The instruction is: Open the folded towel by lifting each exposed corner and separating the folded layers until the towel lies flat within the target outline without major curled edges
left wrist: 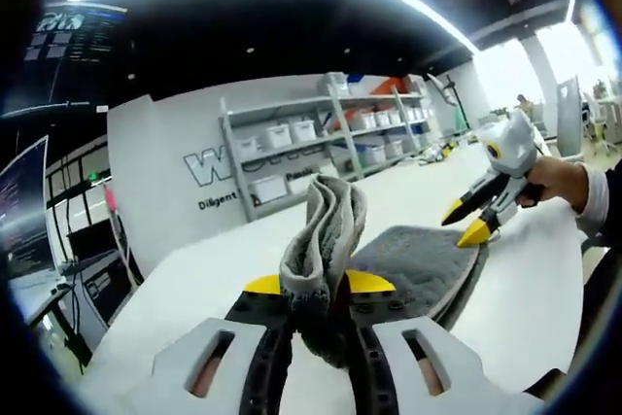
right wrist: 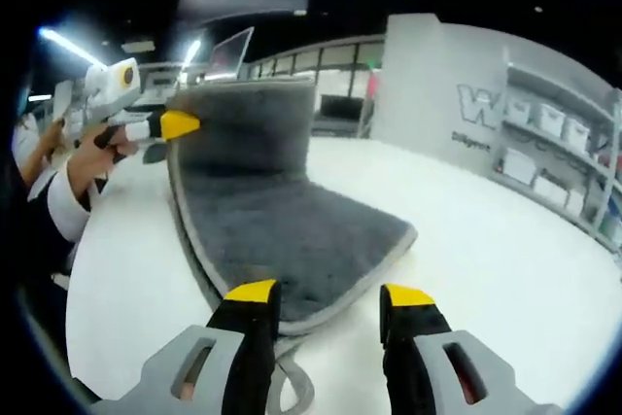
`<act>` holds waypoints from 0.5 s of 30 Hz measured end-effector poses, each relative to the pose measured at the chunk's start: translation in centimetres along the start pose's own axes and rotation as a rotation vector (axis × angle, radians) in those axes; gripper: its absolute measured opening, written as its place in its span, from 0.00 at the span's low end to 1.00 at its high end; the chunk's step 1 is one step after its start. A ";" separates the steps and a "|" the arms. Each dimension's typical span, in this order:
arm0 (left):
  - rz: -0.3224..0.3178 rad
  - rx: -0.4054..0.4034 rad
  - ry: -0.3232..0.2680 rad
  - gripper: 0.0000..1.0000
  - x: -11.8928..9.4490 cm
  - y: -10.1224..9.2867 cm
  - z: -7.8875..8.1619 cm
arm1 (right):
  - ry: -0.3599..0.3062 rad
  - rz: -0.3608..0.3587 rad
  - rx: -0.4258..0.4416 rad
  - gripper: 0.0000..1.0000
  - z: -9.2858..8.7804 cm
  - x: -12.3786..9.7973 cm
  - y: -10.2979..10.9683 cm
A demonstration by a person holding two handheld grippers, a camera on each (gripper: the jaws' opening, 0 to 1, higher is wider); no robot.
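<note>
A grey towel (left wrist: 420, 258) lies on the white table (left wrist: 530, 313), with one part pulled up into a bunched, upright fold. My left gripper (left wrist: 316, 284) is shut on that raised fold, which stands between its yellow-tipped jaws. In the right gripper view the same towel (right wrist: 292, 230) lies partly flat, its far half lifted like a wall by the left gripper (right wrist: 180, 125) at its top left corner. My right gripper (right wrist: 330, 293) is open just above the towel's near edge, with nothing gripped. From the left gripper view, the right gripper (left wrist: 466, 223) hovers over the towel's far side.
Metal shelves (left wrist: 311, 143) with white bins stand along the back wall, and appear again as shelves (right wrist: 564, 133) at the right. Monitors (left wrist: 24, 211) stand at the left. A person's hand (right wrist: 78, 172) and white sleeve hold the left gripper. Bare table (right wrist: 486, 240) stretches right of the towel.
</note>
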State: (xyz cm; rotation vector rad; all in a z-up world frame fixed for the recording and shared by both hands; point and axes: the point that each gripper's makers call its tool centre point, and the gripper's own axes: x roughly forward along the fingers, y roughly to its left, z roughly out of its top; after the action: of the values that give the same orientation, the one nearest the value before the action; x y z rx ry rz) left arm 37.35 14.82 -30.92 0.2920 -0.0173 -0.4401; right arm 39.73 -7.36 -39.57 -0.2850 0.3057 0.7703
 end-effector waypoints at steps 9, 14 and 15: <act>-0.013 -0.005 0.065 0.19 -0.1 0.4 -1.5 | -0.003 -0.007 0.008 0.43 -0.1 0.0 -0.3; -0.016 -0.009 0.082 0.21 -0.2 0.6 -1.9 | -0.008 -0.011 0.002 0.47 0.0 -0.1 -0.5; -0.017 -0.010 0.088 0.21 -0.2 0.6 -2.0 | -0.009 -0.010 0.006 0.47 0.0 0.0 -0.6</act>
State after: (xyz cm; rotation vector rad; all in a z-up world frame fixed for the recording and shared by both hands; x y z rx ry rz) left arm 37.59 15.99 -32.69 0.3018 0.0730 -0.4442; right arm 40.11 -7.79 -39.51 -0.2774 0.2979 0.7603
